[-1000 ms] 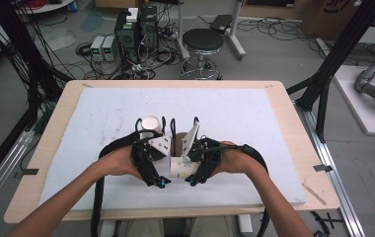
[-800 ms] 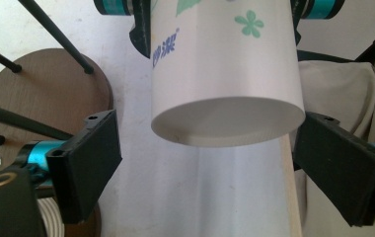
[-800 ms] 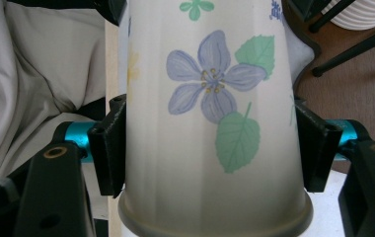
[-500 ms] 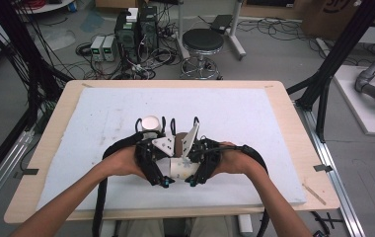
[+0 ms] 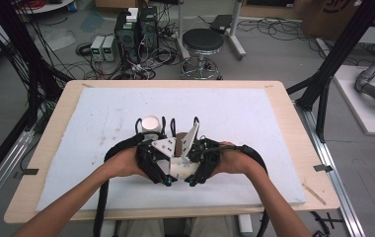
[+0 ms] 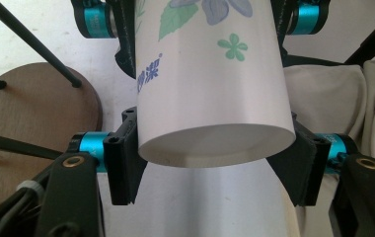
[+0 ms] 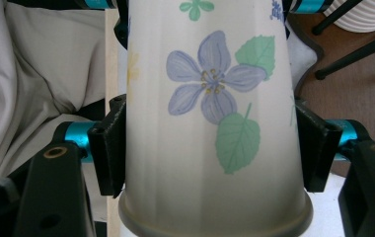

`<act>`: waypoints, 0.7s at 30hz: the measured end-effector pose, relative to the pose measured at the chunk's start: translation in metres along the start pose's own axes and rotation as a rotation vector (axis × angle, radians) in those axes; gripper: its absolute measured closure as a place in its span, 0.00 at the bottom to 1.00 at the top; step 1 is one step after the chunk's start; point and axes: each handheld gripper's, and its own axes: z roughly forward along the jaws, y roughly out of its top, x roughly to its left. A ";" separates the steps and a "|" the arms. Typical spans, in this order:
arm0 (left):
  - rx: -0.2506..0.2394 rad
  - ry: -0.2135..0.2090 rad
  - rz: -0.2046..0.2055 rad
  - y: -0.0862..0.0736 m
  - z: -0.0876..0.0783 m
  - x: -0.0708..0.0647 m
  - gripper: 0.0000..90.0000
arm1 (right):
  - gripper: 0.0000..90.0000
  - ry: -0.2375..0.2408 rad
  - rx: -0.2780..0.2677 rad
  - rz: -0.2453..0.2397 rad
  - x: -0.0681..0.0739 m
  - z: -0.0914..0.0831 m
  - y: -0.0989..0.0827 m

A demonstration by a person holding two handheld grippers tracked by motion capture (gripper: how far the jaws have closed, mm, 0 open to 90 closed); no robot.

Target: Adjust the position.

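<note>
White paper cups with a printed purple flower and green leaves sit clamped in both tools, low on the near middle of the table (image 5: pixel 274 106), which is covered by a white foam sheet (image 5: pixel 254 123). Seen from the high view, the left gripper (image 5: pixel 167 181) and the right gripper (image 5: pixel 190 182) are held close together with their tips pointing back toward the person, and a pale cup body (image 5: pixel 180 168) lies between them. In the left gripper view, the black jaws press on both sides of an outer cup (image 6: pixel 210 74) near its open bottom end, and a second cup (image 6: pixel 195 202) runs out of it toward the camera. In the right gripper view, the jaws are closed against the sides of that flowered cup (image 7: pixel 210 143) just above its rolled rim, which faces the camera. A separate stack of cups (image 5: pixel 151 123) stands upright on the foam just beyond the left gripper, beside a round brown coaster (image 5: pixel 179 141) partly hidden under the tools. Beyond the table stands a black stool (image 5: pixel 203 42).
</note>
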 end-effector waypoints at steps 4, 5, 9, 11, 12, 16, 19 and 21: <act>0.005 0.006 -0.001 0.000 0.001 0.000 0.41 | 0.33 -0.001 0.001 0.001 -0.001 0.000 0.000; 0.005 0.006 -0.001 0.000 0.001 0.000 0.41 | 0.33 0.000 0.001 -0.001 -0.001 0.000 0.000; 0.007 0.007 -0.003 0.000 0.001 0.000 0.41 | 0.33 0.000 0.001 -0.001 -0.001 0.000 0.000; 0.008 0.007 -0.003 0.000 0.001 0.000 0.41 | 0.30 0.006 -0.002 0.002 -0.001 0.001 -0.001; 0.008 0.011 0.003 0.000 0.001 0.000 0.41 | 0.28 0.009 -0.004 0.005 -0.002 0.001 -0.001; 0.007 0.006 0.003 0.000 0.001 -0.001 0.41 | 0.21 0.021 -0.025 0.012 -0.004 0.001 -0.002; 0.005 0.008 0.002 -0.001 0.000 -0.001 0.41 | 0.19 0.023 -0.040 0.018 -0.004 0.000 -0.003; 0.008 0.009 0.003 -0.001 0.000 0.000 0.41 | 0.19 0.016 -0.051 0.015 -0.004 -0.001 -0.004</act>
